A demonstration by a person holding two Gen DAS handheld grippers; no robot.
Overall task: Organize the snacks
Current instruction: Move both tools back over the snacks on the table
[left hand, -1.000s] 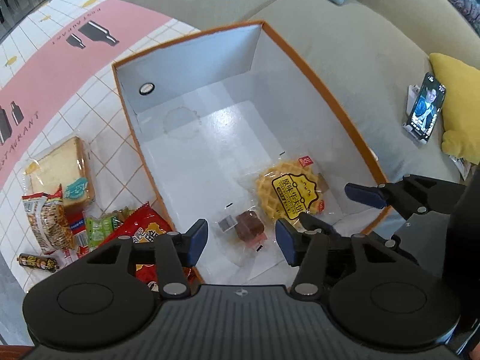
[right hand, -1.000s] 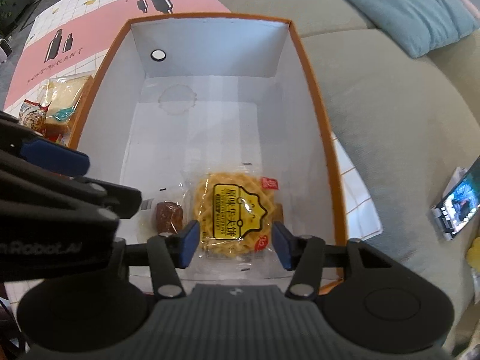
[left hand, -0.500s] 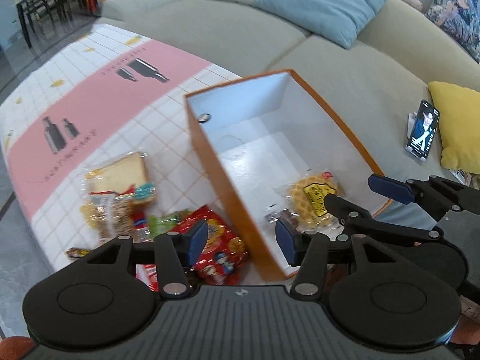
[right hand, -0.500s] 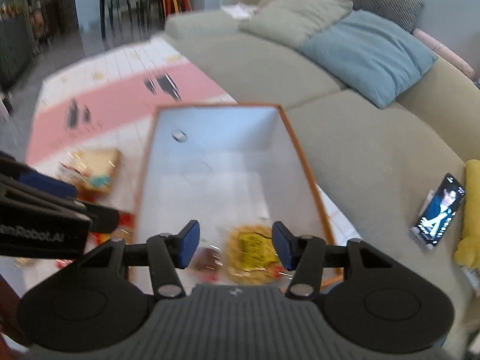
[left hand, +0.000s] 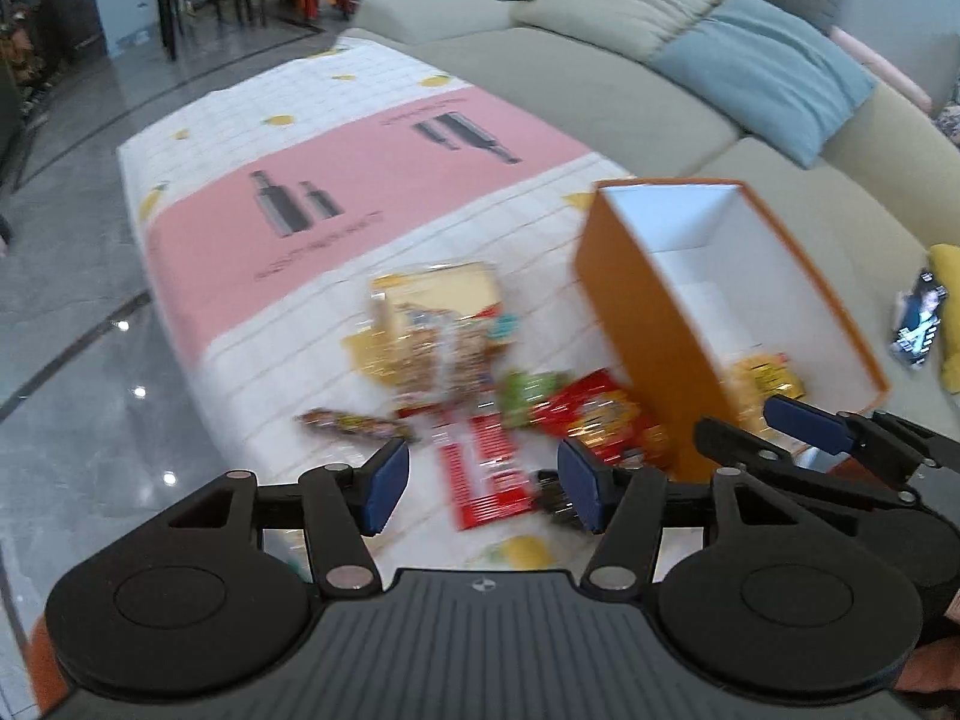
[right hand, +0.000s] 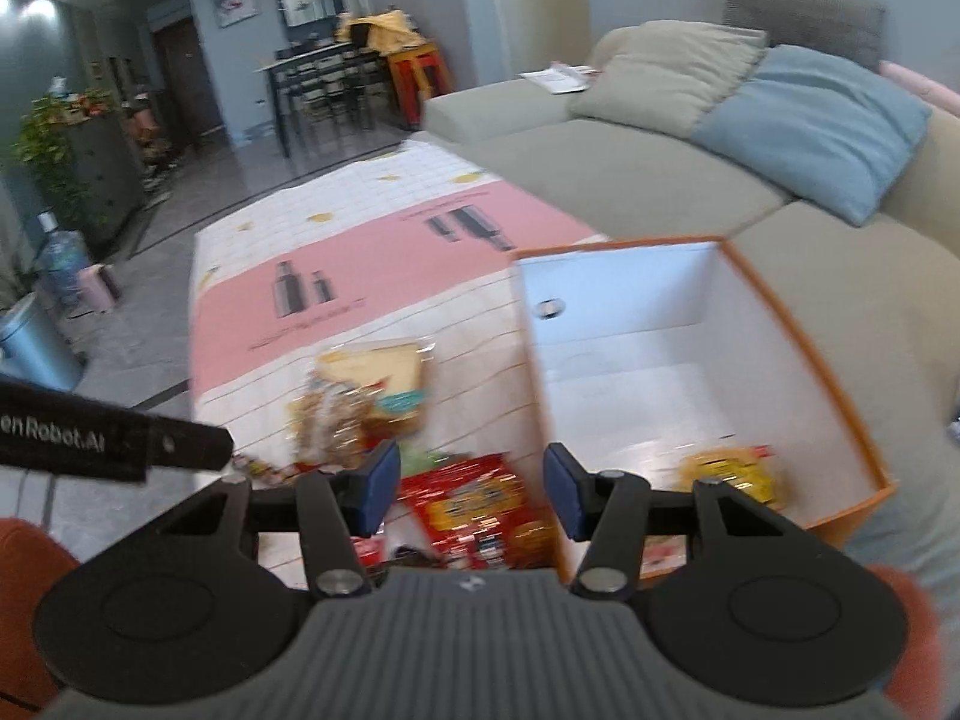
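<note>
An orange box point(left hand: 636, 300) with a white inside stands on the tablecloth beside the sofa. A yellow waffle packet point(left hand: 771, 381) point(right hand: 729, 474) lies in its near end. Left of the box is a blurred pile of snacks: a bread slice packet point(left hand: 438, 288), a red chip bag point(left hand: 600, 414) point(right hand: 474, 498), a flat red packet point(left hand: 486, 468), a green packet point(left hand: 528, 390) and a long bar point(left hand: 354, 423). My left gripper point(left hand: 483, 492) hangs above the flat red packet, its jaws opening with nothing between them. My right gripper point(right hand: 470, 495) is open and empty, above the chip bag by the box's near corner.
The pink and white tablecloth point(left hand: 360, 180) runs to the far end, with grey floor to its left. A sofa with a blue cushion point(left hand: 774, 78) lies behind the box. A phone point(left hand: 921, 324) leans by a yellow cushion point(left hand: 948, 312).
Both grippers have drawn back and up out of the box and swung left over the snack pile. The left jaws stand wider. The waffle packet stays in the box.
</note>
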